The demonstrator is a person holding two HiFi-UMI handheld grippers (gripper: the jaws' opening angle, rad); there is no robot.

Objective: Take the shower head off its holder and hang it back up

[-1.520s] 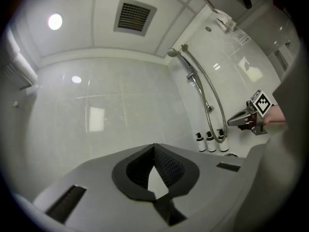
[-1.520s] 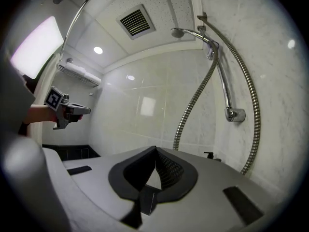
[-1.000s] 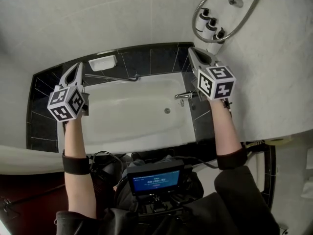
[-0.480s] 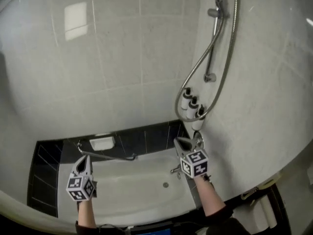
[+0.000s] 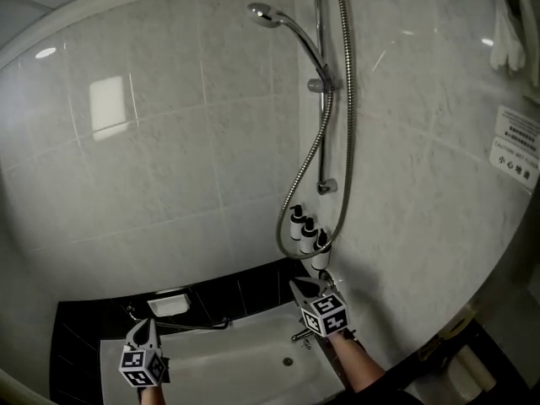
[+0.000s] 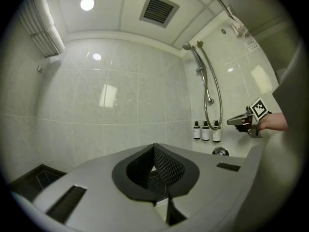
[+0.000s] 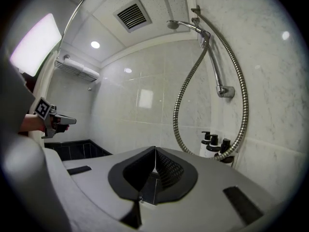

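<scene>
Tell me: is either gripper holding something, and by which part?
Nothing is held. The left gripper and the right gripper are shut and empty; the shower head sits in its holder.

Wall notice (image 5: 516,145), print illegible.

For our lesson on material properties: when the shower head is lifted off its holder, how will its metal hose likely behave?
The hose probably flexes freely: it hangs in a slack loop down to the bottles. Its ribbed metal suggests some weight, likely tugging the shower head downward.
</scene>
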